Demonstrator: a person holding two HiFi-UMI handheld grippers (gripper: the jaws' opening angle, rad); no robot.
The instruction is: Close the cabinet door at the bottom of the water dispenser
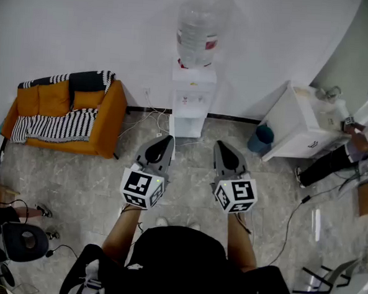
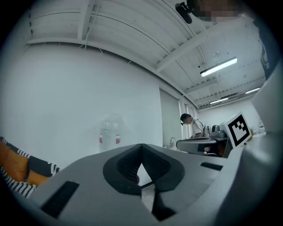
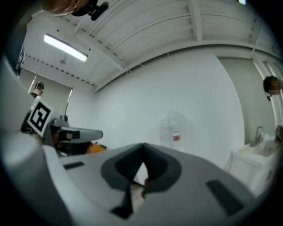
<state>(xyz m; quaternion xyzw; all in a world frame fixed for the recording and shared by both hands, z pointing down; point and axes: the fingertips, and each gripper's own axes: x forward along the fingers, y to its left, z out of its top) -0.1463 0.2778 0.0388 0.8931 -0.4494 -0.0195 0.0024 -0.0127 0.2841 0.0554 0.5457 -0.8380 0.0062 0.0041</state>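
While the left hand-held gripper (image 1: 165,142) and right hand-held gripper (image 1: 222,147) are both closed on nothing, they sit well short of the water dispenser (image 1: 192,97); bottle (image 1: 197,29) on top, cabinet door (image 1: 186,126) at its foot.

Wall (image 1: 86,25): white. Floor (image 1: 82,180): grey, marbled. Dispenser (image 1: 192,103): white. Bottle (image 1: 197,26): clear, red label. Sofa (image 1: 108,123): orange. Blanket (image 1: 51,128): black-white stripes (darker block along backrest). Bin (image 1: 260,139): blue-grey. Counter (image 1: 291,126): white. Left gripper (image 1: 164,140), right gripper (image 1: 224,145): grey shells, black pads (image 2: 124,172); cubes (image 1: 141,188) white, black square markers. Shirt (image 1: 177,255): black.
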